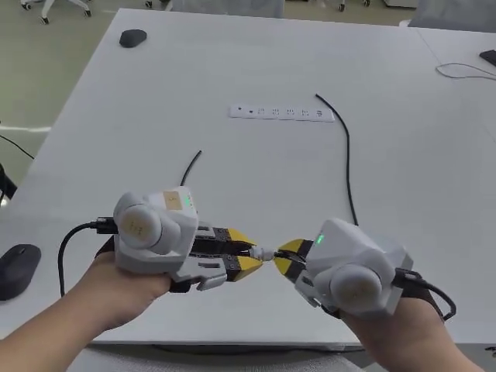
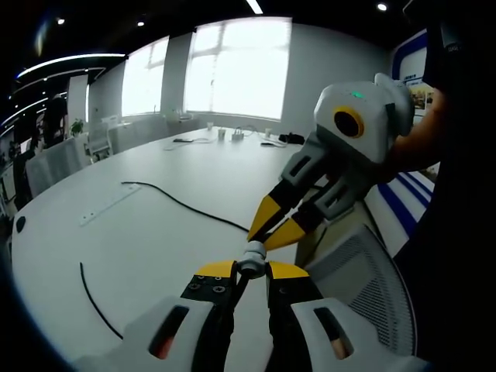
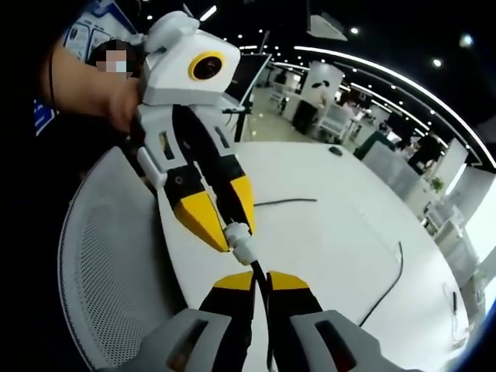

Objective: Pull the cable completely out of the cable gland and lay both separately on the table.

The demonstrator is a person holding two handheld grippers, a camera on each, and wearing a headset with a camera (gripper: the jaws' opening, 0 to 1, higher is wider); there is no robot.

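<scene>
A small white cable gland [image 1: 266, 254] hangs in the air between my two grippers, just above the table's near edge. My left gripper [image 1: 249, 258] is shut on the gland [image 2: 250, 258], its yellow tips pinching it from both sides. Facing it tip to tip, my right gripper [image 1: 285, 260] is shut on the thin black cable [image 3: 261, 275] right where it leaves the gland [image 3: 241, 240]. A long black cable [image 1: 346, 147] curves across the table toward the right gripper; its near end is hidden behind that gripper.
A white power strip [image 1: 283, 113] lies mid-table, with a short black cable piece [image 1: 191, 167] to its near left. One dark mouse [image 1: 133, 37] sits far left, another [image 1: 17, 267] at the near left edge. A mesh chair [image 3: 116, 263] stands below the table edge.
</scene>
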